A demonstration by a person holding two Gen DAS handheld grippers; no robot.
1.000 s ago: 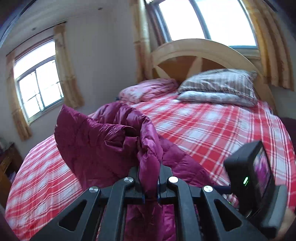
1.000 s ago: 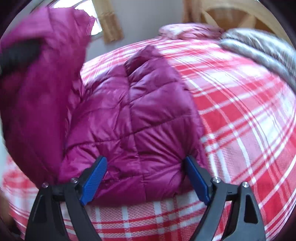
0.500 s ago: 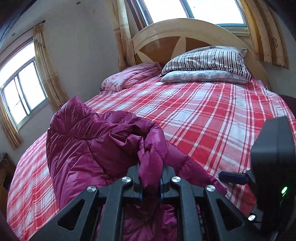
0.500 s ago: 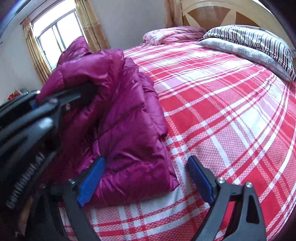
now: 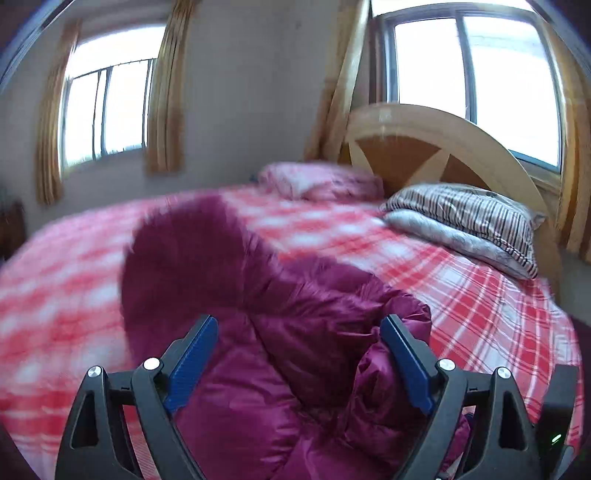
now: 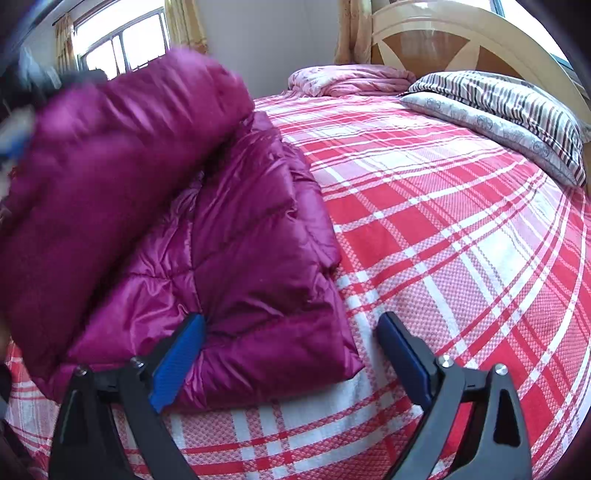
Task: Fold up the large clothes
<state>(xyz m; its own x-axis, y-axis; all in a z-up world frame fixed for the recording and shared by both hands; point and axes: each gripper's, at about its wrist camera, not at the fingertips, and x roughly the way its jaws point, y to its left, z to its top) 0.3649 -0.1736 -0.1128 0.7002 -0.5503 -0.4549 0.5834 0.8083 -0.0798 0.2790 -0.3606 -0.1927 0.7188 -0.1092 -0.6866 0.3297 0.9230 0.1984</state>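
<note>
Magenta quilted down jacket (image 6: 236,236) lies bunched on the red-and-white plaid bed (image 6: 461,240), toward its near left side. Left tool (image 5: 298,363): jaws opening, now wide; jacket fabric sits between the blue pads (image 5: 192,363) and a fold rests against the right-hand one, but nothing is clamped. Right tool (image 6: 290,363): spread wide over the jacket's near corner, left pad touching the fabric, right pad over bare bedspread, gripping nothing. Striped pillow (image 6: 517,99) by the wooden headboard (image 5: 424,136).

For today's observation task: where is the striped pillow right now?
In both views the striped pillow lies far right on the bed, atop a grey patterned pillow, against the wooden headboard.
</note>
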